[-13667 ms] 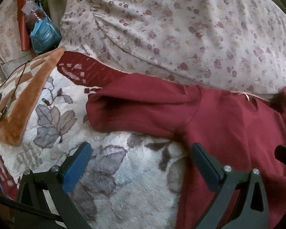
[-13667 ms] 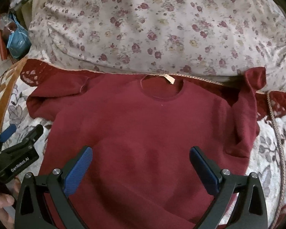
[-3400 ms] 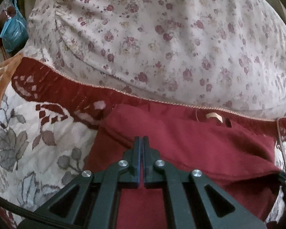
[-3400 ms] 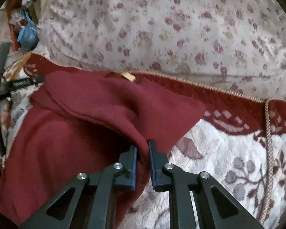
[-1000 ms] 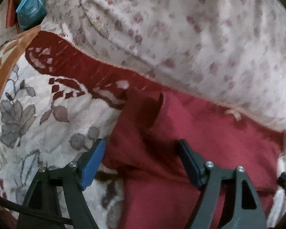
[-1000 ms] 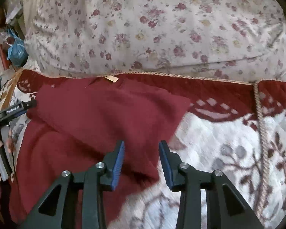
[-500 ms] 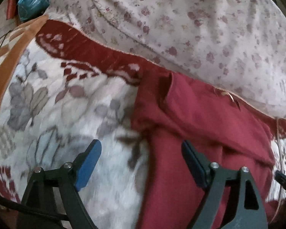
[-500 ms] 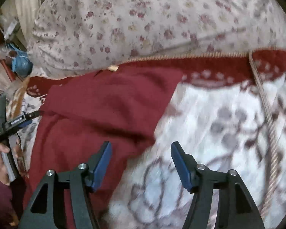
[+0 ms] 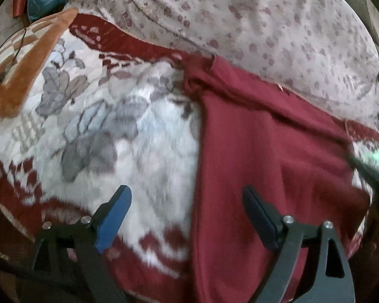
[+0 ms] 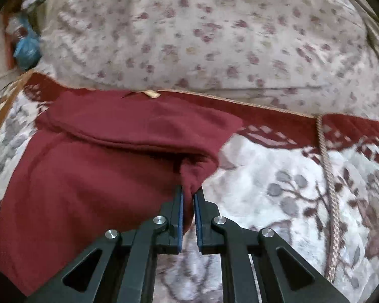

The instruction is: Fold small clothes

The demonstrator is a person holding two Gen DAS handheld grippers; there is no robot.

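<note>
Left wrist view: the dark red knit sweater (image 9: 265, 151) lies partly folded on a plush white blanket with grey leaves and red border (image 9: 144, 131), below a floral quilt (image 9: 265, 25). The picture is blurred. The left gripper (image 9: 187, 217) points steeply down, jaws spreading, over the sweater's left edge without pressing it.

Right wrist view: the right gripper (image 10: 188, 197) pinches the sweater's right fold; a tan braided cord (image 10: 328, 176) crosses the blanket.

item: sweater (image 10: 93, 176) | colour: dark red | state: partly folded, sleeves turned in across chest | pose: flat, collar tag away from camera | place: on bed blanket
</note>
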